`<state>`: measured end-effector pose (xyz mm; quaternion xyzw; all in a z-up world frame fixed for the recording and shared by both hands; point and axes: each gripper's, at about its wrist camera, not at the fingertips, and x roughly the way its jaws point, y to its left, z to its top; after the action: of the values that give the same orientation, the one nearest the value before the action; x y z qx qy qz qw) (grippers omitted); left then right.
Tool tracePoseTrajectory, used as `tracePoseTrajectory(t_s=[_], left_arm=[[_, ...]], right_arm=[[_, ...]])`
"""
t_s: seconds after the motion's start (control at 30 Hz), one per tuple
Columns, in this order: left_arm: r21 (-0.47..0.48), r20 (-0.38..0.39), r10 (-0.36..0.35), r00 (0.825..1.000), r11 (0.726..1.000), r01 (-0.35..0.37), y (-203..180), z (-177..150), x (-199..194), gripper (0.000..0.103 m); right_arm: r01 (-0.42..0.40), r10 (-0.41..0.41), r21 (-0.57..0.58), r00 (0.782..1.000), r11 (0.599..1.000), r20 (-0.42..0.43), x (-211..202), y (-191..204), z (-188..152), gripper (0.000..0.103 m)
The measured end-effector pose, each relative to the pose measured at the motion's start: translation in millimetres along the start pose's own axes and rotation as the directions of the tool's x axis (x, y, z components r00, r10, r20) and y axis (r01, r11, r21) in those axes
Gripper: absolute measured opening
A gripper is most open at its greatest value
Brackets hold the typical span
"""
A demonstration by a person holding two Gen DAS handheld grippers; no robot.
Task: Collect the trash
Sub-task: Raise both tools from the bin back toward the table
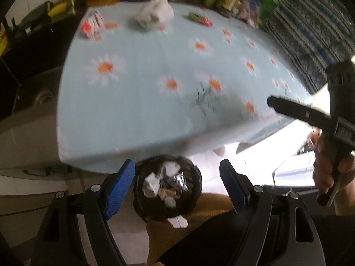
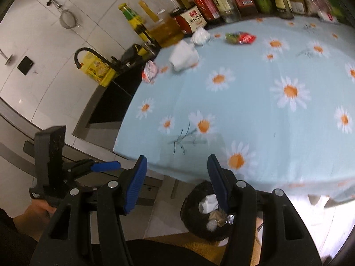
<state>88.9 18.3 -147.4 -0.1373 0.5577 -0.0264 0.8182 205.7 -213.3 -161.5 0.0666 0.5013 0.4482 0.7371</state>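
A black trash bin full of crumpled paper and foil stands on the floor below the table's front edge; it also shows in the right wrist view. My left gripper is open and empty right above the bin. My right gripper is open and empty at the table's front edge, left of the bin. On the daisy tablecloth lie crumpled white paper, a second white wad, a red-and-white wrapper and a green-and-red packet.
Bottles and food packs line the back of the table. A dark sink with a black tap and a yellow oil can lies left of the table. The other gripper shows at the right of the left wrist view.
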Motion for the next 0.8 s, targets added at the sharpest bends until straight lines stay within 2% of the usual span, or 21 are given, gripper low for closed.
tracePoseTrajectory(t_s=[0.2,0.43,0.6,0.7,0.8], left_arm=[[-0.029,0.074,0.089,0.993,0.996,-0.087,-6.1,44.2,-20.0,0.076],[-0.066,0.12,0.21,0.97,0.977,-0.204,-16.4,97.3,-22.0,0.077],[-0.06,0.158,0.269,0.95,0.963,-0.262,-15.7,129.7,-18.6,0.077],[-0.063,0.163,0.296,0.941,0.955,-0.289,-7.1,146.4,-18.0,0.077],[-0.015,0.175,0.313,0.933,0.949,-0.315,1.0,164.5,-17.5,0.077]], right_arm=[[-0.052,0.052,-0.023,0.998,0.998,0.025,-9.4,-24.8,21.4,0.058],[-0.118,0.119,-0.037,0.993,0.992,0.022,-9.4,-58.6,43.3,0.061],[-0.116,0.116,-0.066,0.993,0.991,-0.004,-3.1,-72.6,57.9,0.061],[-0.106,0.108,-0.08,0.994,0.991,0.016,-6.2,-74.1,64.2,0.061],[-0.075,0.079,-0.068,0.995,0.995,0.059,-11.4,-74.5,64.9,0.061]])
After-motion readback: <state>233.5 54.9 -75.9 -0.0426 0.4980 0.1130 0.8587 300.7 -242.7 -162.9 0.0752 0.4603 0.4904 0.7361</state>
